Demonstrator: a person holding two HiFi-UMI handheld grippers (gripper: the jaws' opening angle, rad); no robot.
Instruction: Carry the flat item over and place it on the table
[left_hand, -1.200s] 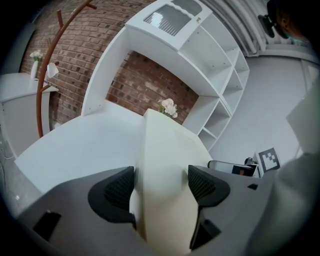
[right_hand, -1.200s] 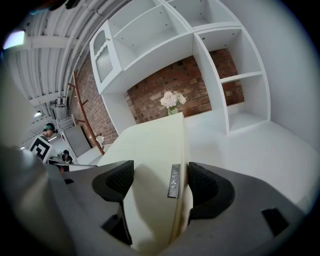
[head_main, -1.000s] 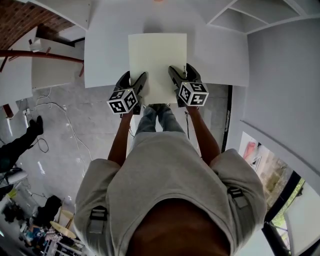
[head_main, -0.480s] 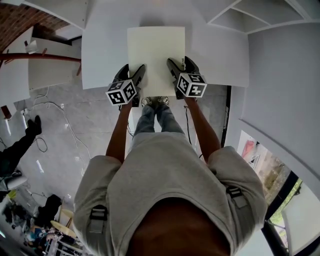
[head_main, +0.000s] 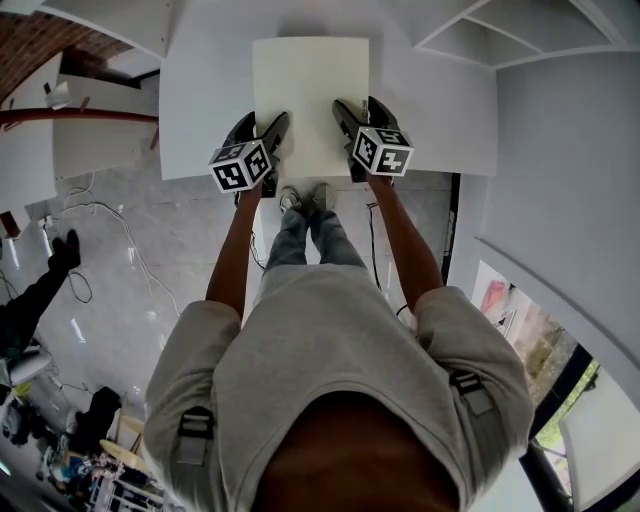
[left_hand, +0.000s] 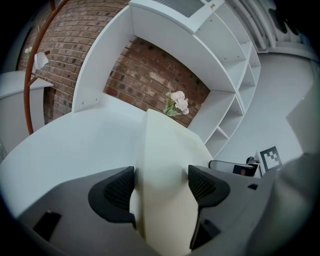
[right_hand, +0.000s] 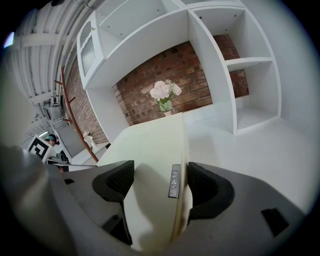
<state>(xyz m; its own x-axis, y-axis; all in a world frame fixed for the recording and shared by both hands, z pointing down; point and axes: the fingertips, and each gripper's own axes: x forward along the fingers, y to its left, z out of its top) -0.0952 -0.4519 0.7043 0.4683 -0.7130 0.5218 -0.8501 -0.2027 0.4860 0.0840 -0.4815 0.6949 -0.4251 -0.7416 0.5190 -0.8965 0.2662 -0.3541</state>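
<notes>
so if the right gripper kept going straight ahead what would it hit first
Holding the cream panel, the right gripper points at the pink flowers at the table's far end, probably; depth unclear.

Both arms reach straight forward, side by side; left gripper (head_main: 265, 128) and right gripper (head_main: 355, 110) each clamp the flat board (head_main: 310, 80).

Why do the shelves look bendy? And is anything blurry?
Right gripper view: the wide lens bows the white shelves and darkens the corners. Left gripper view: the cream panel looks soft close to the lens. Head view: even light.
</notes>
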